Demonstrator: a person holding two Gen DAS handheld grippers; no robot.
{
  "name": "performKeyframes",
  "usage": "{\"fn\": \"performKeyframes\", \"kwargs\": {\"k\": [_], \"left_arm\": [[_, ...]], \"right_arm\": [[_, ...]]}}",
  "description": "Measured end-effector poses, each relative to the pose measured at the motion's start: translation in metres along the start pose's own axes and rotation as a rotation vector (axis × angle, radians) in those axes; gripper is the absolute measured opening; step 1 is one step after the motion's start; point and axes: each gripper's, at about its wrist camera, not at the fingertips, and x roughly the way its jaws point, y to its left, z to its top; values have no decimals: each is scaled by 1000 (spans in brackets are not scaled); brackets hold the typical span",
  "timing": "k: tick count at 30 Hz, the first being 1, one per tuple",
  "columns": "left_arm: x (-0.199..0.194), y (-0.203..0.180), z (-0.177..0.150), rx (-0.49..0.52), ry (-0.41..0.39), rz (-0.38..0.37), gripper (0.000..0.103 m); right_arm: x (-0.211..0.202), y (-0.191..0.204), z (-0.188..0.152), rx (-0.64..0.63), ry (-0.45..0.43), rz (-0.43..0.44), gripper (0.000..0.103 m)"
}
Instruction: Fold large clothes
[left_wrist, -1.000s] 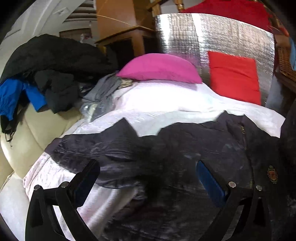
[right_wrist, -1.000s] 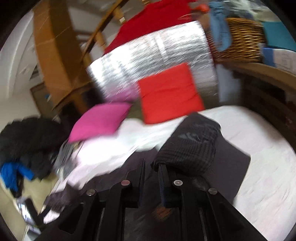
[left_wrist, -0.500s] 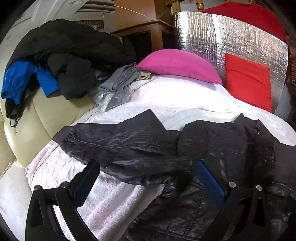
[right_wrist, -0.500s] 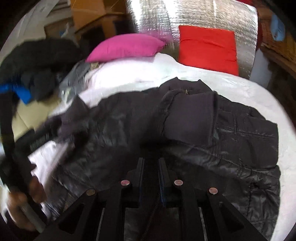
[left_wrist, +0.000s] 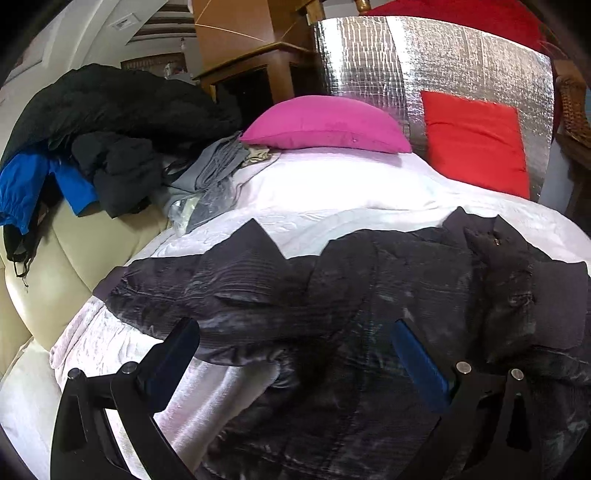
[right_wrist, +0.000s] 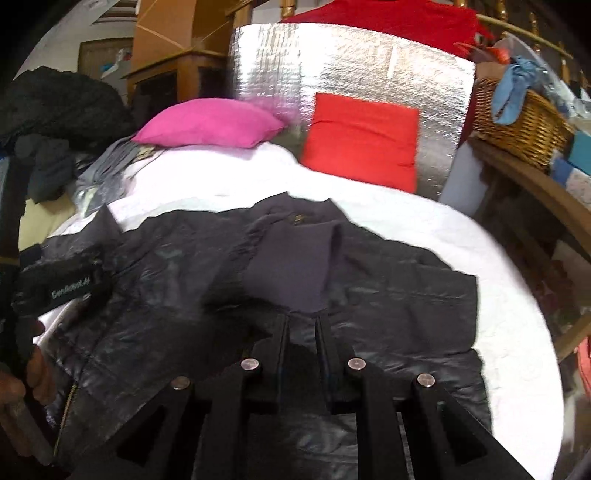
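Between the fingers of the right tongs (right_wrist: 301, 321), which stand almost pressed together with only a narrow gap, sits the lower edge of a matte dark knitted part of the shiny black quilted jacket (right_wrist: 388, 295); the pads seem to pinch this fabric. Over the same jacket (left_wrist: 369, 280) the left tongs (left_wrist: 291, 354) are spread wide, with blue pads, and nothing is gripped between them. At the left edge of the right view, a hand (right_wrist: 26, 373) grips the handle of the left tool. This jacket lies spread across the white bed cover (left_wrist: 332, 195), one sleeve reaching to the left side. Behind it rest a pink pillow (left_wrist: 325, 123) and a red cushion (left_wrist: 476, 142), which leans on a silver foil panel (left_wrist: 424, 55). On the left side, a pile of dark and blue clothes (left_wrist: 103, 136) lies on a cream padded seat (left_wrist: 62, 262). At the right side stands a wicker basket (right_wrist: 521, 125).
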Motion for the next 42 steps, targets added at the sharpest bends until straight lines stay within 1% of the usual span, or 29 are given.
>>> {"fn": "performKeyframes", "kwargs": {"k": [4,6,7,8,9,10,11,13,14,15,16,17,18,19,20,23,26,28,32,37,42], "left_arm": [[-2,-12,0,15,-3,-8,103],[-4,-18,0,21,-7,-16,103],[-5,-20,0,24,-8,-17,103],[-6,-23,-1,29,-9,-18,103],[-7,-25,-1,36,-12,-18,103],[-7,-26,-1,39,-13,-18,103],[-8,-28,-2,43,-15,-19,103],[-9,-30,-2,49,-18,-20,103],[-10,-31,-2,50,-19,-21,103],[-11,-31,-2,48,-22,-22,103],[-12,-31,-3,45,-26,-23,103],[-13,-32,-3,43,-29,-25,103],[-13,-33,-3,44,-27,-27,103],[-12,-34,-3,48,-25,-27,103],[-12,-36,-3,53,-23,-27,103],[-11,-41,-4,69,-21,-27,103],[-12,-44,-5,73,-22,-31,103],[-12,-46,-5,75,-22,-34,103],[-13,-51,-6,82,-18,-38,103],[-15,-57,-7,89,-17,-46,103],[-13,-61,-7,88,0,-75,103]], "right_arm": [[-8,-15,6,25,-52,-67,17],[-19,-24,10,49,-115,-89,17],[-28,-29,11,69,-163,-94,17],[-36,-35,13,95,-213,-105,22],[-40,-41,15,117,-241,-133,49],[-40,-46,16,136,-251,-172,76],[-37,-52,18,142,-231,-188,102],[-31,-66,21,175,-189,-164,102],[-39,-71,22,195,-218,-165,103],[-56,-72,23,202,-302,-181,103],[-68,-71,23,190,-367,-209,103],[-76,-69,25,163,-412,-237,103],[-80,-65,27,131,-428,-261,103],[-79,-64,29,106,-423,-269,103],[-76,-65,30,101,-404,-257,103],[-61,-74,33,144,-322,-213,103],[-51,-81,34,152,-275,-217,103],[-47,-82,33,156,-263,-234,103],[-41,-86,31,161,-235,-242,103],[-36,-89,30,159,-220,-252,103],[-30,-97,25,191,-201,-209,103]]}}
